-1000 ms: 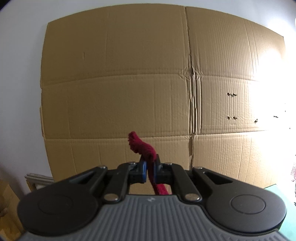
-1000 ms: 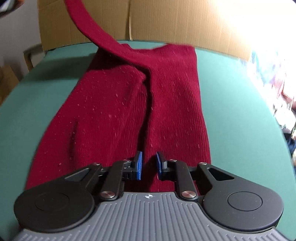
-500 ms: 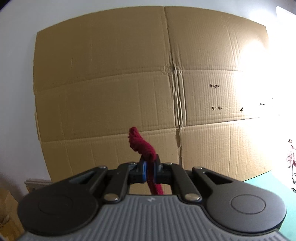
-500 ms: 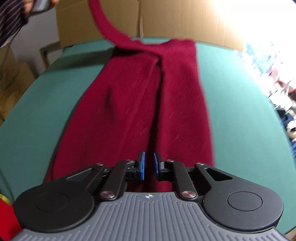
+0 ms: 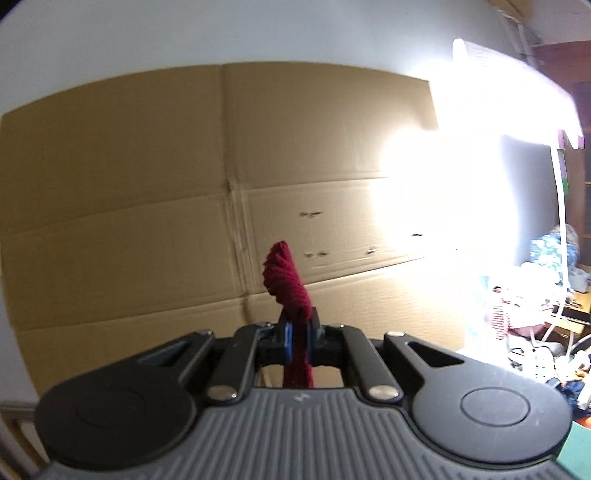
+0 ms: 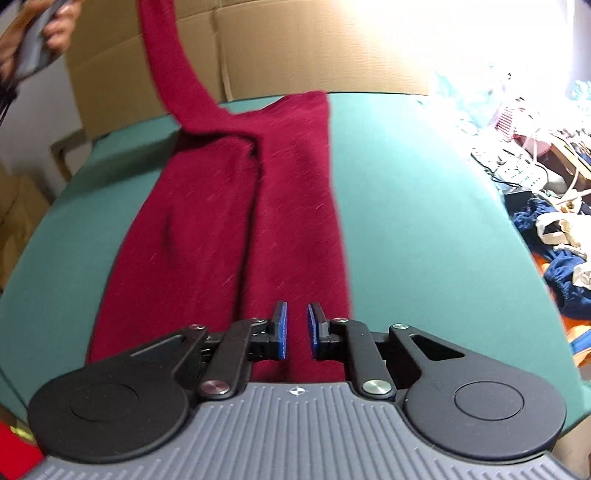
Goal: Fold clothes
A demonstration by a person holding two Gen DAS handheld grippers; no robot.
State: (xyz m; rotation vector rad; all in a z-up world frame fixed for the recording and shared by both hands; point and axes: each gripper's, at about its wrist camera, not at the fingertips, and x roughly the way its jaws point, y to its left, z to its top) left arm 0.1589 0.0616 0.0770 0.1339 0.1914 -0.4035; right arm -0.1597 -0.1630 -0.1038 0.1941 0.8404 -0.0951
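**Asker:** Left view first?

**Describer:** Swung rightward since a second ago, pushing the cardboard [image 5: 129,184] to the left and bringing lamp glare into the right side. Shows the left gripper [image 5: 299,332] clamped tight on a red knit sleeve [image 5: 286,280]. Catches the cuff poking up past the blue pads and the rest trailing down out of sight. Gives almost nothing of the table, only a green sliver at the lower right corner.

**Asker:** And the right view?

**Describer:** Pulled back and up a little against the earlier frame, taking in more of the green table [image 6: 424,203]. Looks down on the red sweater [image 6: 229,221], lying flat along the middle of the table, with a lengthwise ridge down its centre. Follows the sleeve [image 6: 166,55] rising from the far end, up and left, toward a hand [image 6: 55,26] in the top left corner. Shows the right gripper [image 6: 296,328] above the near hem, pads narrowly apart and gripping nothing. Takes in clutter [image 6: 554,221] past the right edge.

**Asker:** Which step?

**Describer:** Looks like the sleeve fold: raised clear, not yet laid across the body.

**Asker:** Next move?

**Describer:** Probably calls for carrying the sleeve over the body, lowering it until flat, then letting go. Needs slack kept in the knit, so as not to drag the body askew. Might want the right gripper pinning the hem meanwhile.
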